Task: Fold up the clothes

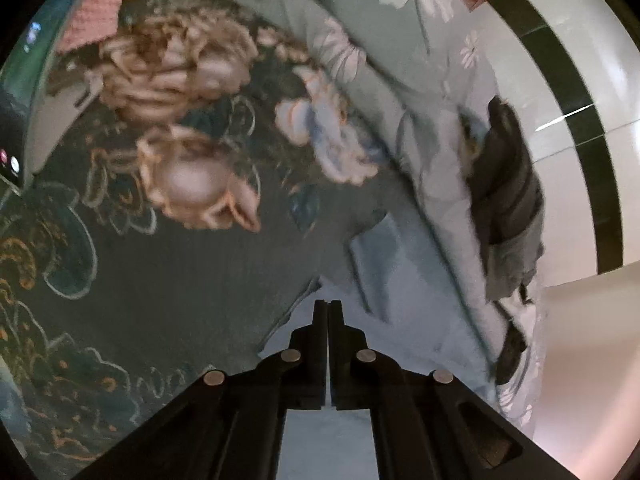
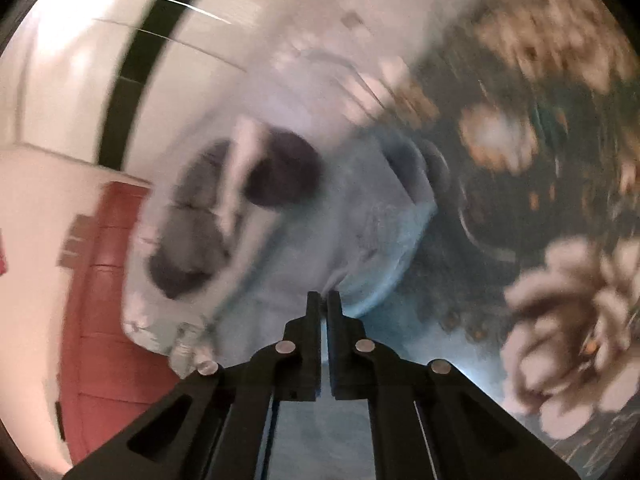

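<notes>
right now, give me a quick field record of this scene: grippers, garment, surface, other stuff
left hand-held gripper: shut on light blue garment
right hand-held gripper: shut on light blue garment
light blue garment: rumpled, lying on the bedspread
dark floral bedspread: under the garment
pale floral quilt: beside the bedspread
dark clothing: bunched on the quilt
image quality: right wrist view is motion blurred

Garment — spread on the bedcover, at its edge. Pillow — behind the garment, by the wall. Dark clothes — heaped on the sheet, right of the garment.
</notes>
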Action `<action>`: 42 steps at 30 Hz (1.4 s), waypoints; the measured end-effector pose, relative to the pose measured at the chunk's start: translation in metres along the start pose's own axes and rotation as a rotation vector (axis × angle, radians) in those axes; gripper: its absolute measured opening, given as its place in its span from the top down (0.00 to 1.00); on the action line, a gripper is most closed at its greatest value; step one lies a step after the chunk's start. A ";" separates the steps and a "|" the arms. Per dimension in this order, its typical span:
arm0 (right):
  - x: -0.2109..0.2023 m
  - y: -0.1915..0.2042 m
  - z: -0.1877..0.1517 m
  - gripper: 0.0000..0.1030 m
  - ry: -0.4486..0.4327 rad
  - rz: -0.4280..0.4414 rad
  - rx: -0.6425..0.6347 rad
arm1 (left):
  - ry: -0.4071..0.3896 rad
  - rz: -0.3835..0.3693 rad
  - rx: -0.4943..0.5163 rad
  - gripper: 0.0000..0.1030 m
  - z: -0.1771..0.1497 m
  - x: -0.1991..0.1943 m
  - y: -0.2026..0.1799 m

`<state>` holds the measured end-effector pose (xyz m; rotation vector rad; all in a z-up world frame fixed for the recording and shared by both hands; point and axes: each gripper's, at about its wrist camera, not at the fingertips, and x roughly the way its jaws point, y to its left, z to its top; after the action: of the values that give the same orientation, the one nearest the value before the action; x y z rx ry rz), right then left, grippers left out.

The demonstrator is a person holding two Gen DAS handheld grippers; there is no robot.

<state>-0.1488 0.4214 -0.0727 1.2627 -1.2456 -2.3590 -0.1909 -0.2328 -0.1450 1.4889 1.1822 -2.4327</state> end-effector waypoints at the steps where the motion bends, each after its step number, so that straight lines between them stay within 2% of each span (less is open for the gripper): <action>1: -0.012 0.006 0.004 0.98 -0.023 -0.003 -0.034 | -0.009 -0.008 0.001 1.00 0.002 -0.005 0.000; 4: -0.021 0.001 0.008 0.98 -0.010 -0.073 -0.088 | 0.027 0.005 0.003 0.99 -0.003 -0.002 0.007; 11: 0.013 -0.052 -0.017 0.97 0.092 -0.116 0.060 | 0.154 0.039 -0.043 0.99 -0.033 0.031 0.030; 15: 0.031 -0.074 -0.034 0.96 0.159 -0.170 0.098 | 0.175 0.042 -0.063 0.99 -0.036 0.045 0.032; 17: 0.039 -0.086 -0.041 0.96 0.180 -0.168 0.138 | 0.181 0.044 -0.071 0.98 -0.038 0.052 0.032; 18: 0.043 -0.091 -0.045 0.93 0.186 -0.160 0.163 | 0.184 0.045 -0.075 0.96 -0.039 0.055 0.032; 20: 0.050 -0.101 -0.050 0.75 0.186 -0.144 0.212 | 0.190 0.046 -0.083 0.89 -0.040 0.062 0.032; 21: 0.054 -0.105 -0.051 0.64 0.178 -0.133 0.234 | 0.193 0.047 -0.088 0.86 -0.041 0.066 0.032; 22: 0.056 -0.107 -0.052 0.60 0.170 -0.123 0.248 | 0.197 0.048 -0.092 0.84 -0.042 0.069 0.032; 25: 0.065 -0.108 -0.052 0.60 0.155 -0.117 0.261 | 0.204 0.049 -0.104 0.78 -0.044 0.078 0.033; 30: 0.079 -0.106 -0.049 0.60 0.126 -0.094 0.274 | 0.180 0.028 -0.117 0.76 -0.043 0.083 0.036; 35: 0.089 -0.099 -0.045 0.60 0.114 -0.097 0.257 | 0.163 -0.010 -0.136 0.64 -0.043 0.088 0.035; 36: 0.090 -0.099 -0.043 0.63 0.112 -0.096 0.254 | 0.162 -0.014 -0.136 0.61 -0.043 0.089 0.035; 37: 0.090 -0.098 -0.042 0.74 0.109 -0.102 0.248 | 0.161 -0.014 -0.135 0.60 -0.043 0.089 0.034; 39: 0.089 -0.097 -0.040 0.87 0.104 -0.125 0.238 | 0.158 -0.014 -0.135 0.60 -0.043 0.089 0.032; 42: 0.089 -0.097 -0.037 0.92 0.104 -0.142 0.243 | 0.151 -0.016 -0.148 0.62 -0.043 0.090 0.032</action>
<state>-0.1564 0.4152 -0.2087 1.5739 -1.4897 -2.2521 -0.1942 -0.1993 -0.2442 1.6477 1.3730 -2.2203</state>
